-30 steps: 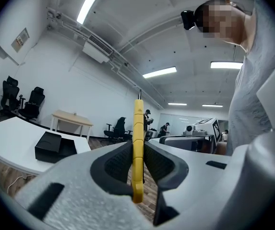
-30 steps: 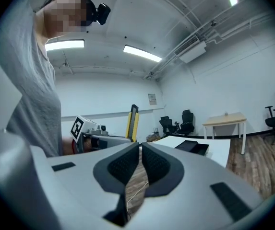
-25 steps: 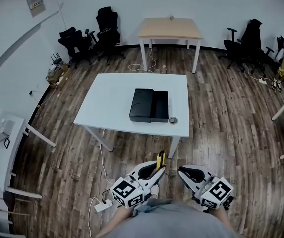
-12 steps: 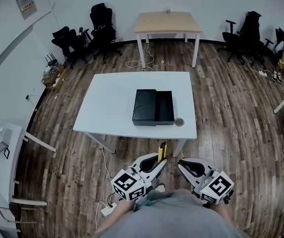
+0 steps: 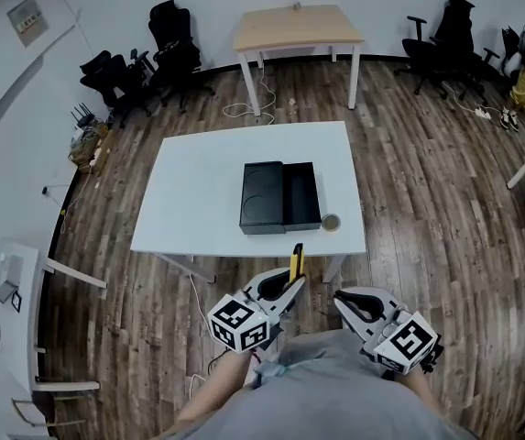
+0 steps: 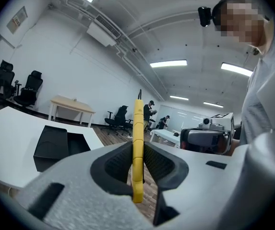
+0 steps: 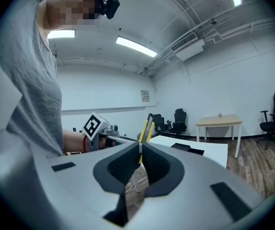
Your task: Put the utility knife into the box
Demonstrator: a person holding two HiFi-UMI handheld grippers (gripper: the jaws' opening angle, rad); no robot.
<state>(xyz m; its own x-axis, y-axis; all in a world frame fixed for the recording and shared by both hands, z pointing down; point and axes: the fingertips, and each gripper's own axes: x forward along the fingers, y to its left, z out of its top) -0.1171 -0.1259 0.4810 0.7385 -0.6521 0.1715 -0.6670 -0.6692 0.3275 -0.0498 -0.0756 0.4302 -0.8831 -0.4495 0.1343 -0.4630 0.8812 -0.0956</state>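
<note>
1. Knife [image 6: 137, 143], yellow, clamped edge-on between the jaws of the left tool [image 5: 293, 290]; short end poking out below the pads, long end standing up and forward past the tips.
2. Left tool held low in front of the person's body, over the wood floor [image 5: 409, 200], with the knife tip close to the near edge of the white counter [image 5: 198, 181].
3. Right tool [image 5: 343, 297] just beside the left one, a gap between the two: jaws pressed together, nothing caught in them. Also short of the counter, pointing toward it.
4. From the right gripper view, the left tool's marker cube [image 7: 93, 126] off to the left and the knife slanting up beyond the closed jaws.
5. Black box [image 5: 280, 196] near the middle of the counter, in two parts touching side by side: flat-topped part on the left, open tray on the right.
6. Knife well apart from the box, with bare counter between them.
7. Small round thing [image 5: 332, 222] on the counter just beside the near right corner of the box; too small to tell what.
8. Farther back, a wooden table [image 5: 299, 27] near the wall, and black office chairs [image 5: 175, 49] to its left and right.
</note>
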